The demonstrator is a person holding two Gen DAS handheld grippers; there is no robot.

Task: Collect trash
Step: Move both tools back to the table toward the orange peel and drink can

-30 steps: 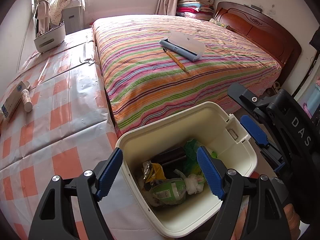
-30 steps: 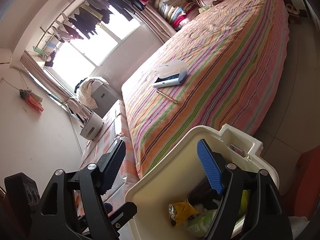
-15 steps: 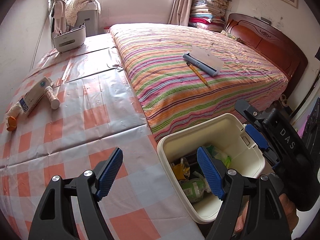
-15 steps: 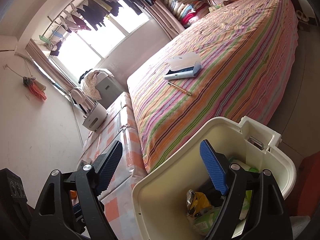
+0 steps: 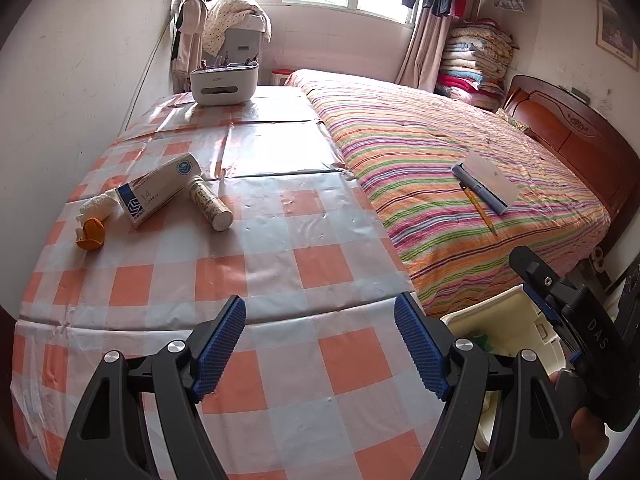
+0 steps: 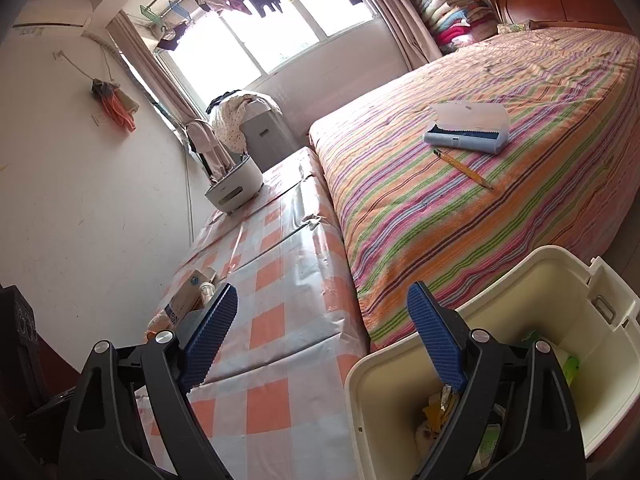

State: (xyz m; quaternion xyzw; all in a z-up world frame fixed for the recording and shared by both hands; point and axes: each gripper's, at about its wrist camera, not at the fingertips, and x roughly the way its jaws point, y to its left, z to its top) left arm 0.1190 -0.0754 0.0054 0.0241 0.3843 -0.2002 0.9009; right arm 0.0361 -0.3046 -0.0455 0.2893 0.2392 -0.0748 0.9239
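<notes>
Bin now right of left tool

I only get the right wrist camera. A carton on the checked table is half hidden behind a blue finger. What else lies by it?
Observer: A small bottle lies on its side along the carton, its base pointing towards us.
Operator: Any other rubbish there?
Observer: Yes. A crumpled white tissue and a piece of orange peel sit at the carton's near end.
Operator: Is the other hand's tool carrying anything?
Observer: No. The left gripper is open over the table, with nothing between its fingers.
</notes>
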